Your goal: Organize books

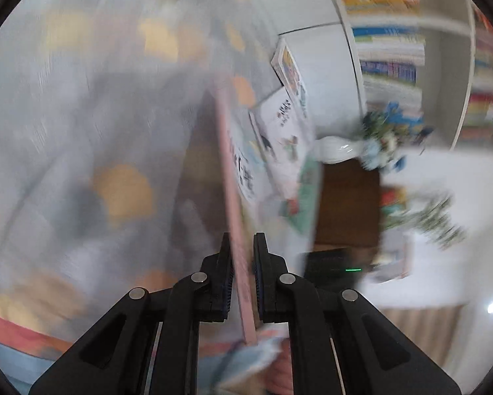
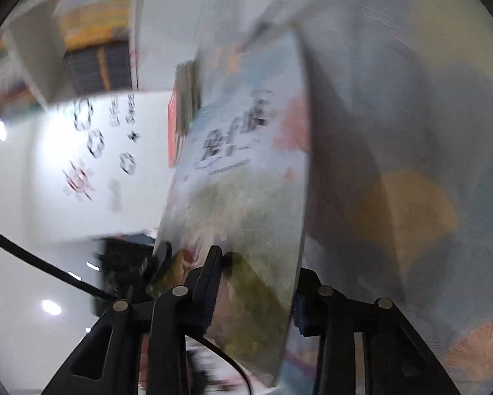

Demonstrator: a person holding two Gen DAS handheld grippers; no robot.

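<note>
Both views are blurred by motion. My left gripper (image 1: 242, 247) is shut on a thin book with a pink edge (image 1: 233, 177), held on edge above a grey patterned floor mat (image 1: 81, 131). Its cover shows in the right wrist view (image 2: 243, 151), pale blue with dark lettering. My right gripper (image 2: 256, 263) stands around the same book's lower part, jaws wide apart, and the book lies between them. Two more picture books (image 1: 286, 121) lean near a white cabinet.
A white bookshelf (image 1: 388, 33) full of coloured books stands at the upper right. A white vase with flowers (image 1: 345, 148) sits on a brown stand (image 1: 348, 204). A white wall with decals (image 2: 91, 151) and a black cable (image 2: 32, 256) show in the right wrist view.
</note>
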